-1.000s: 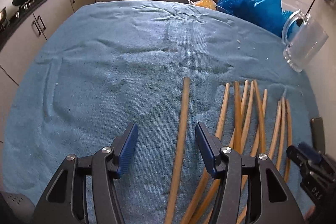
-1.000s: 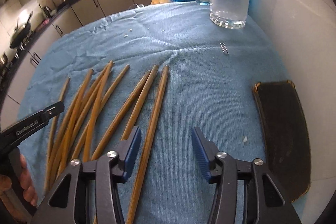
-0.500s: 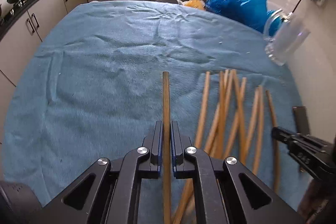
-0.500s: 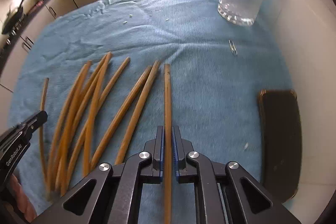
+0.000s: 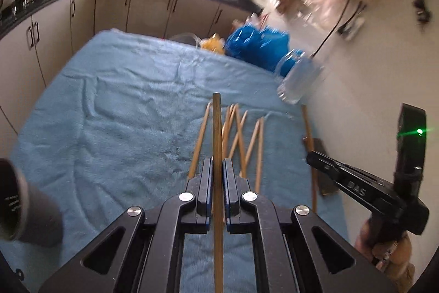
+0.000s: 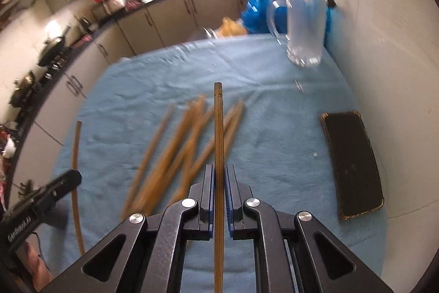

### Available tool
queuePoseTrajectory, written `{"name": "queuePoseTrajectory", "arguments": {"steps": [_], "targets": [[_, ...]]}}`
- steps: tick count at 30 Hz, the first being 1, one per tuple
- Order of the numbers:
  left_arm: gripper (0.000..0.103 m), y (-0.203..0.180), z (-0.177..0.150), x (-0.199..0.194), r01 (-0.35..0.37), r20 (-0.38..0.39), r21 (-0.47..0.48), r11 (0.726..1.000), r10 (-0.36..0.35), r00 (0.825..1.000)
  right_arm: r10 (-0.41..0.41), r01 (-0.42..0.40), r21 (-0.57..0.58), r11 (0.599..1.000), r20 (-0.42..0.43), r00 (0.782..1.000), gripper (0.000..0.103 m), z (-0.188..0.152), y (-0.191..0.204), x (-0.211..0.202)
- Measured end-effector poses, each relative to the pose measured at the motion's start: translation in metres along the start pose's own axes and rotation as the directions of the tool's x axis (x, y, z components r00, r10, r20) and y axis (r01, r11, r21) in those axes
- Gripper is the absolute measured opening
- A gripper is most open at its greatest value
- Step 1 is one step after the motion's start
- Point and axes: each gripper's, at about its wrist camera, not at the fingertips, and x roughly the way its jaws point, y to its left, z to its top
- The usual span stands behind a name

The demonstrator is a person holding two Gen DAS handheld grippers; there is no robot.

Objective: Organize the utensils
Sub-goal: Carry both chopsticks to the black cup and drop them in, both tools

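Observation:
My left gripper (image 5: 217, 169) is shut on a wooden chopstick (image 5: 216, 128) and holds it lifted above the blue towel (image 5: 109, 122), tip pointing away. My right gripper (image 6: 219, 177) is shut on another wooden chopstick (image 6: 218, 122), also lifted. Several loose chopsticks (image 5: 241, 133) lie on the towel below and right of the left one; they also show blurred in the right wrist view (image 6: 178, 144). The right gripper shows at the right edge of the left wrist view (image 5: 356, 188). The left gripper with its chopstick shows at the lower left of the right wrist view (image 6: 41, 202).
A glass mug (image 6: 304, 32) stands at the towel's far right by the wall; it also shows in the left wrist view (image 5: 296, 81). A dark phone (image 6: 354, 164) lies at the right edge. Blue plastic bags (image 5: 258, 45) sit behind. Kitchen cabinets (image 5: 55, 40) run along the left and back.
Both grippers closed on a chopstick each, then lifted them off the towel; both views now tilt up and look farther across the kitchen.

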Motion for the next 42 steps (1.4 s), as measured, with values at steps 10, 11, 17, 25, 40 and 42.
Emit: {"name": "queuePoseTrajectory", "arguments": {"steps": [10, 11, 17, 25, 40, 42], "targets": [[0.006, 0.066, 0.02, -0.137, -0.017, 0.26, -0.045, 0.999, 0.028, 0.965, 0.255, -0.236, -0.126, 0.964, 0.174, 0.951, 0.008, 0.003, 0.129, -0.053], [0.006, 0.075, 0.024, -0.146, -0.03, 0.284, -0.059, 0.998, 0.046, 0.958, 0.282, -0.261, -0.132, 0.956, 0.181, 0.942, 0.008, 0.004, 0.141, -0.055], [0.006, 0.138, 0.047, -0.173, -0.06, 0.38, -0.174, 0.983, 0.123, 0.917, 0.456, -0.431, -0.156, 0.889, 0.225, 0.861, 0.008, 0.015, 0.22, -0.038], [0.006, 0.178, 0.064, -0.158, -0.1, 0.444, -0.185, 0.978, 0.174, 0.879, 0.541, -0.528, -0.124, 0.84, 0.256, 0.801, 0.008, 0.028, 0.282, 0.008], [0.006, 0.202, 0.046, -0.105, -0.147, 0.404, -0.16, 0.976, 0.201, 0.893, 0.436, -0.38, -0.237, 0.894, 0.269, 0.859, 0.008, -0.002, 0.298, 0.049], [0.006, 0.201, 0.043, -0.103, -0.15, 0.397, -0.161, 0.976, 0.203, 0.895, 0.432, -0.373, -0.245, 0.895, 0.261, 0.863, 0.008, -0.008, 0.295, 0.049]]}}
